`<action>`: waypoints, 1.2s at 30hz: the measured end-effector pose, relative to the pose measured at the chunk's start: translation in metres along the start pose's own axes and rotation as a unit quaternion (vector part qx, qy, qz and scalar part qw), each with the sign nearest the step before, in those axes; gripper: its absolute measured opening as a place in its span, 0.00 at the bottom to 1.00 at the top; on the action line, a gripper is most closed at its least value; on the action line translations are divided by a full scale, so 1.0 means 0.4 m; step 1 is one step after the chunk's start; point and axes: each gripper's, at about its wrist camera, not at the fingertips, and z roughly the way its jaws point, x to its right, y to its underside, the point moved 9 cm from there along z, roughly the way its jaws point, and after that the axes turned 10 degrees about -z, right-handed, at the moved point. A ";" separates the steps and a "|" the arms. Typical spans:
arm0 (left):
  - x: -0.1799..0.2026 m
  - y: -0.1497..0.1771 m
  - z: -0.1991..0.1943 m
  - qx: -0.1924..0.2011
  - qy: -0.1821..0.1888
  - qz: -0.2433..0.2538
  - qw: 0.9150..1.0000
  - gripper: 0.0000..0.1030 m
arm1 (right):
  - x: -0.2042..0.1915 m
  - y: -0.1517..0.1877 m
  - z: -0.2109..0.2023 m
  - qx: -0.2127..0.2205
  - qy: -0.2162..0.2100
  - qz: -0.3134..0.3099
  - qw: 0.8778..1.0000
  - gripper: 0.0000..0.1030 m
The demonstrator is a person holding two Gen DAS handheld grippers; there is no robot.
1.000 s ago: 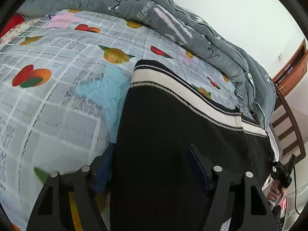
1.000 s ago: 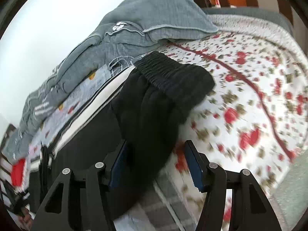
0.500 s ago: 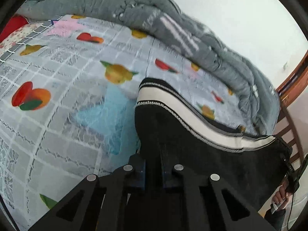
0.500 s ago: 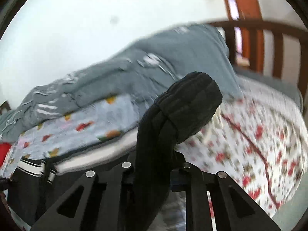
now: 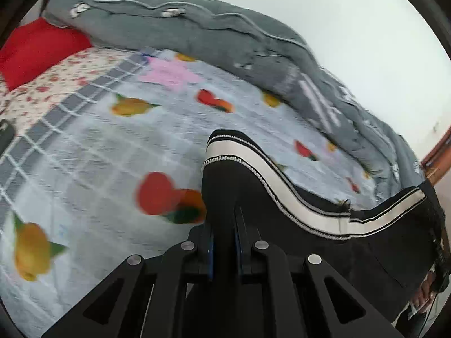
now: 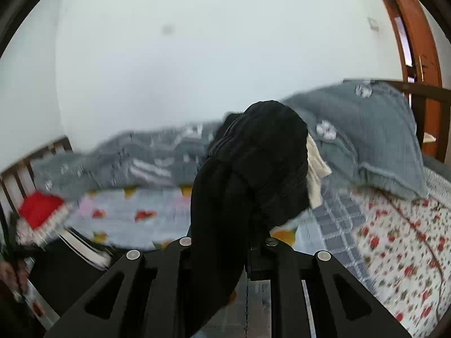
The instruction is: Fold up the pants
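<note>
Black pants (image 5: 352, 242) with a white side stripe hang lifted over a bed. In the left wrist view my left gripper (image 5: 224, 242) is shut on the hem end of a leg, which stands up above the fingers. The leg trails off to the right toward the other hand. In the right wrist view my right gripper (image 6: 225, 250) is shut on the bunched black waistband end (image 6: 253, 174), raised above the bed with a cream inner pocket showing at its right side. The pad tips are hidden by cloth.
The bed carries a grey-blue fruit-print sheet (image 5: 112, 155) and a red floral sheet (image 6: 394, 239). A grey quilt (image 5: 225, 42) is piled along the wall, with a grey pillow (image 6: 375, 140) and a red cushion (image 5: 36, 48). Wooden bed rails (image 6: 422, 90) stand at the ends.
Both grippers closed on the pants and lifted them off the bed. The left one carried the leg hem across the sheet; the right one rose and rolled, raising the waistband.
</note>
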 end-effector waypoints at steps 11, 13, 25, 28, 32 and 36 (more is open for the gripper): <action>-0.055 0.090 0.044 -0.015 -0.059 0.036 0.998 0.37 | 0.167 0.376 0.112 -0.191 0.040 0.075 0.978 0.43; -0.052 0.104 0.038 -0.017 -0.061 0.046 0.997 0.43 | 0.180 0.360 0.063 -0.177 0.072 0.050 0.980 0.46; -0.072 0.173 -0.022 -0.017 -0.067 0.055 0.996 0.53 | 0.028 0.249 -0.001 -0.143 0.057 -0.003 0.988 0.47; -0.084 0.193 -0.040 -0.019 -0.064 0.053 0.996 0.55 | -0.047 0.255 0.033 -0.150 0.053 -0.027 0.987 0.47; -0.090 0.226 -0.063 -0.017 -0.053 0.057 0.997 0.56 | -0.143 0.306 0.079 -0.177 0.014 -0.046 0.983 0.47; -0.101 0.252 -0.092 -0.009 -0.014 0.045 0.999 0.56 | -0.171 0.396 0.137 -0.226 0.010 -0.055 0.973 0.47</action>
